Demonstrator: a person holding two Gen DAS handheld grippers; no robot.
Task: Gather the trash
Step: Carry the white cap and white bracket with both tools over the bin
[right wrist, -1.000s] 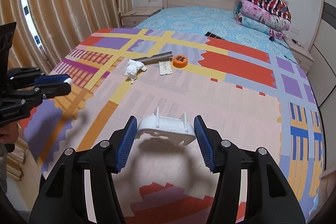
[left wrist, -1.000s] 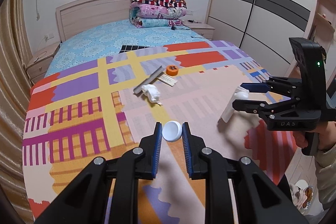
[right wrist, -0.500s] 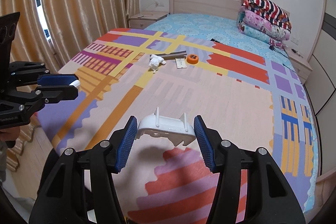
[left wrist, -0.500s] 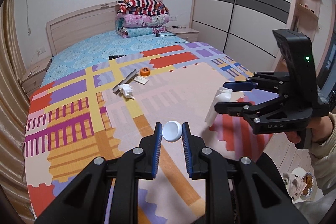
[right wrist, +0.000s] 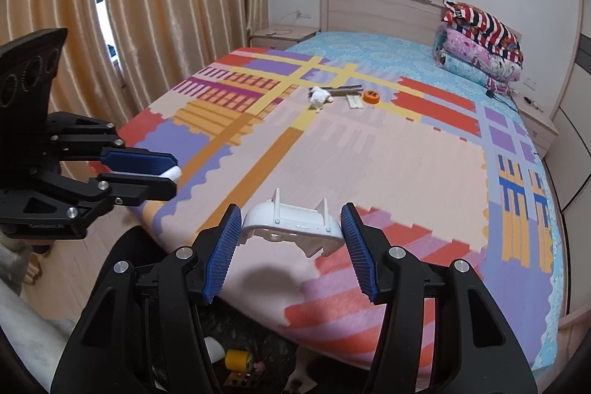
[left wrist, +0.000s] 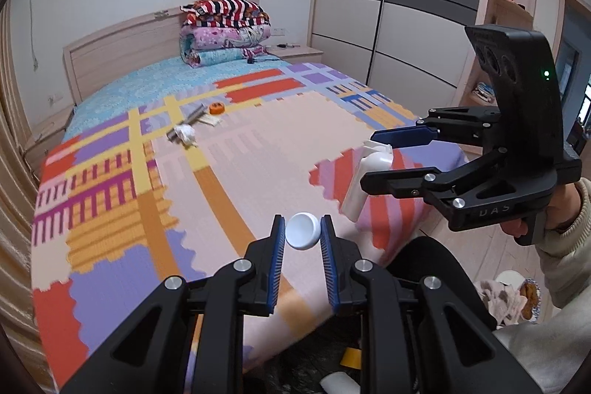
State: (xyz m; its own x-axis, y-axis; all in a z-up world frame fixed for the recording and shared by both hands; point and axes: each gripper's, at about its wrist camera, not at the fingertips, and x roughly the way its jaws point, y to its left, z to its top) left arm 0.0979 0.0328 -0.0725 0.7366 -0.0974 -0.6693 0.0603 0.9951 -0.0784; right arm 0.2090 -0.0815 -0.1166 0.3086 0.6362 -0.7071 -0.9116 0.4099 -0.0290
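Observation:
My left gripper (left wrist: 303, 239) is shut on a small white round cap (left wrist: 302, 230); it also shows in the right wrist view (right wrist: 168, 172). My right gripper (right wrist: 290, 235) is shut on a white plastic housing (right wrist: 291, 226), seen side-on in the left wrist view (left wrist: 364, 176). Both are held over the foot edge of the bed, above a black trash bag (right wrist: 255, 357) on the floor. On the bedspread lie a crumpled white tissue (right wrist: 319, 96), a grey strip (right wrist: 345, 90), an orange tape roll (right wrist: 371, 96) and a paper slip (right wrist: 353, 101).
The patterned bedspread (left wrist: 229, 165) covers a large bed. Folded quilts (left wrist: 225, 28) are stacked by the headboard. Curtains (right wrist: 147, 6) hang on the left, a wardrobe (left wrist: 399, 24) stands on the right. The bag holds a yellow roll (right wrist: 238, 360) and other trash.
Both grippers have pulled back from over the bed to its foot edge with their objects still held. The trash bag and floor have come into view below.

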